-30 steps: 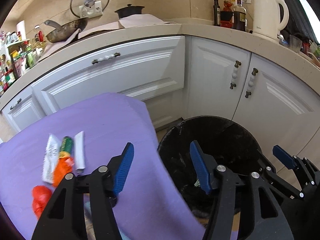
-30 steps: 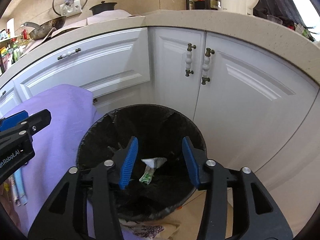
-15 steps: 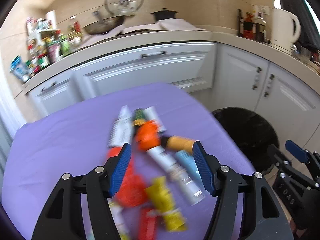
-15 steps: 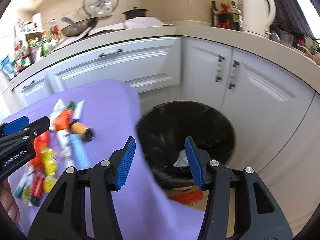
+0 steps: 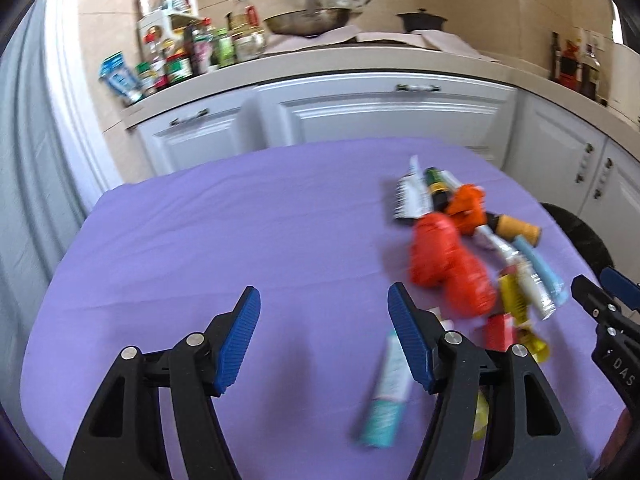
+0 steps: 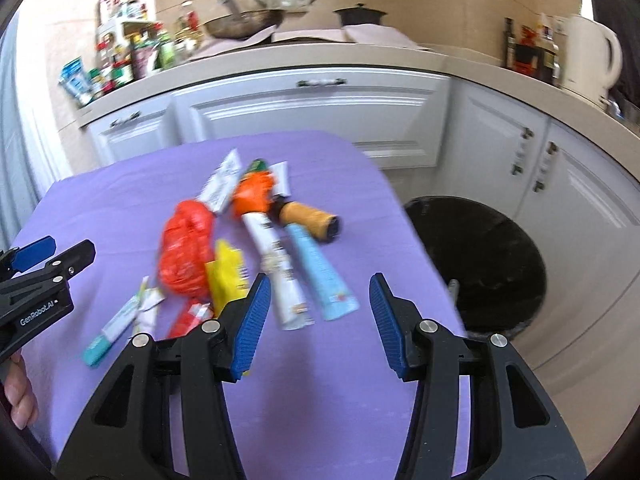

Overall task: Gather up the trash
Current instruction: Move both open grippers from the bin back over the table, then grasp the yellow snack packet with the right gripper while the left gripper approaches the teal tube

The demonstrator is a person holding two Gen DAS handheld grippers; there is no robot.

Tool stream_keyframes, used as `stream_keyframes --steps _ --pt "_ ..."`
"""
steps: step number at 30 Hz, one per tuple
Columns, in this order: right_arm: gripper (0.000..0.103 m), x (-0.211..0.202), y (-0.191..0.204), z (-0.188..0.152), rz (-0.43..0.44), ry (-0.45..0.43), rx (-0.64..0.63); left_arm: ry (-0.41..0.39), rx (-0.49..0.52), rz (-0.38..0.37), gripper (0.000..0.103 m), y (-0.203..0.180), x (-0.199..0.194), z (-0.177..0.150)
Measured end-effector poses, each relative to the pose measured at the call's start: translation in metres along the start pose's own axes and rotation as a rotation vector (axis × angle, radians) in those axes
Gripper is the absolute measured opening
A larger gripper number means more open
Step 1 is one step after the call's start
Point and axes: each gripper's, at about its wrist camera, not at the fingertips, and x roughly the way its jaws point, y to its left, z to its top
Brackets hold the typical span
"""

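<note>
Now both grippers, left gripper [image 5: 324, 336] just widened and right gripper [image 6: 318, 320], hang spread and empty; trash pile [image 6: 240, 248] lies mid-frame, bin [image 6: 484, 264] at right. Overlapping wrappers risk a double pick.

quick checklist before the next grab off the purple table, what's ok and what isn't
1. Left gripper empty: ok. Its jaws have just been opening, and only bare purple cloth lies between them.
2. Right gripper empty: ok, jaws apart with nothing in them.
3. Trash left to collect: ok. The red bag, yellow packet, white tube and light blue tube lie in a pile.
4. Piece lined up in the jaws: not ok, neither gripper is around one yet.
5. Black bin open and beside the table: ok.
6. Which pieces overlap: cannot tell, blurred.
</note>
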Motion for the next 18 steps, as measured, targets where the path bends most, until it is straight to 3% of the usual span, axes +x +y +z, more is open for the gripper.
stream_keyframes --steps 11,16,18 --pt "0.046 0.021 0.039 -0.013 0.02 0.093 -0.082 0.034 -0.048 0.015 0.066 0.034 0.007 -0.021" --pt "0.03 0.032 0.043 -0.018 0.039 0.144 -0.082 0.046 -0.053 0.003 0.067 0.036 0.008 -0.027" --pt "0.029 0.035 0.045 -0.02 0.041 0.153 -0.085 0.051 -0.052 -0.004 0.067 0.036 0.009 -0.028"
